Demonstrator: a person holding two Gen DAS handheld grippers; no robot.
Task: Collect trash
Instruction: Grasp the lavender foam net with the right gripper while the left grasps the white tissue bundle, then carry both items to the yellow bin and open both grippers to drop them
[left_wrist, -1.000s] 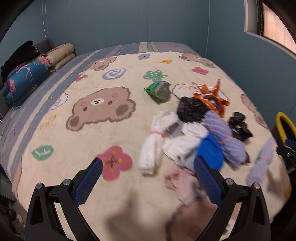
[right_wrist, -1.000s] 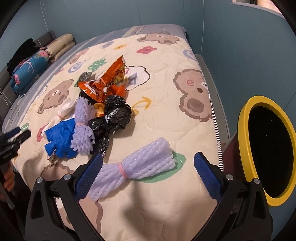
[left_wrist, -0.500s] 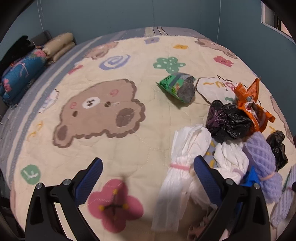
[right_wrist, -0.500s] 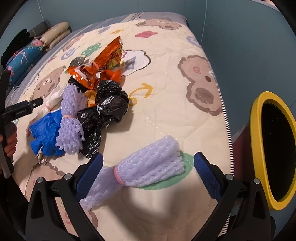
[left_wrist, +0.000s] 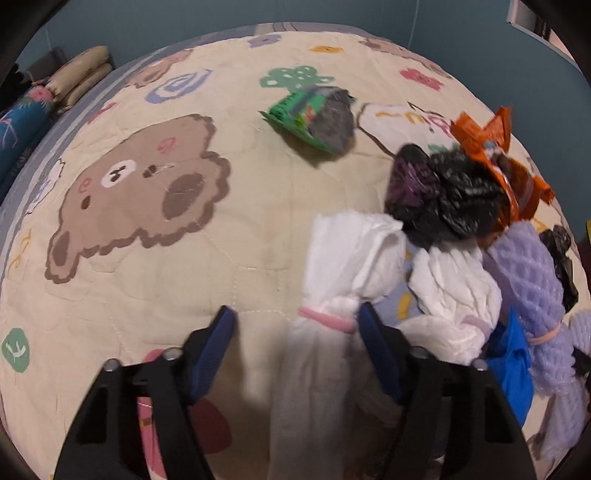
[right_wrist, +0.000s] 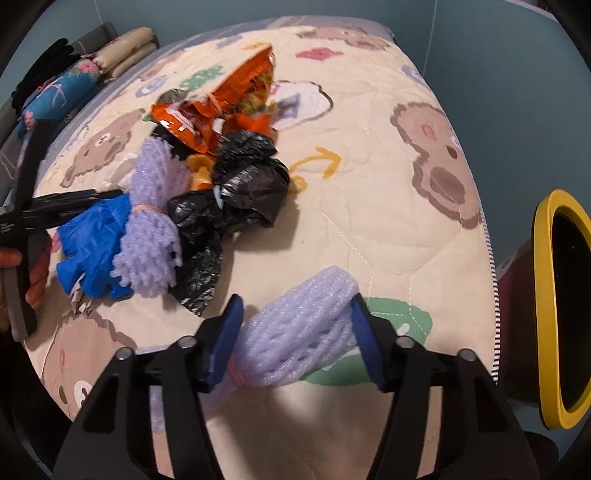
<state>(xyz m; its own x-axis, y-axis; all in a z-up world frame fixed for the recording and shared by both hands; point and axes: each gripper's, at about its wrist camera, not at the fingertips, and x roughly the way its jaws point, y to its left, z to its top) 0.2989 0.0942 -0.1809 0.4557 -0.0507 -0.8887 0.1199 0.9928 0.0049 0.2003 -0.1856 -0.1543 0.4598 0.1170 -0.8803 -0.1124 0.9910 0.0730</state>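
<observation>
While both jaws are closing, the right hand-held gripper (right_wrist: 293, 334) straddles the purple foam bundle (right_wrist: 295, 332), the left hand-held gripper (left_wrist: 295, 338) a white bundle (left_wrist: 332, 314); the trash pile (right_wrist: 207, 192) lies at eleven o'clock.

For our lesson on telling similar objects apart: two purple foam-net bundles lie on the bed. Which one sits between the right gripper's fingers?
The lone purple foam net, lying apart near the bed's edge; the closing right gripper straddles it. The other purple net lies in the trash pile.

Crumpled wrappers, black bags (right_wrist: 240, 192) and banded lilac foam-net bundle (right_wrist: 303, 328) lie scattered on the cartoon bear quilt (right_wrist: 369, 206).
</observation>
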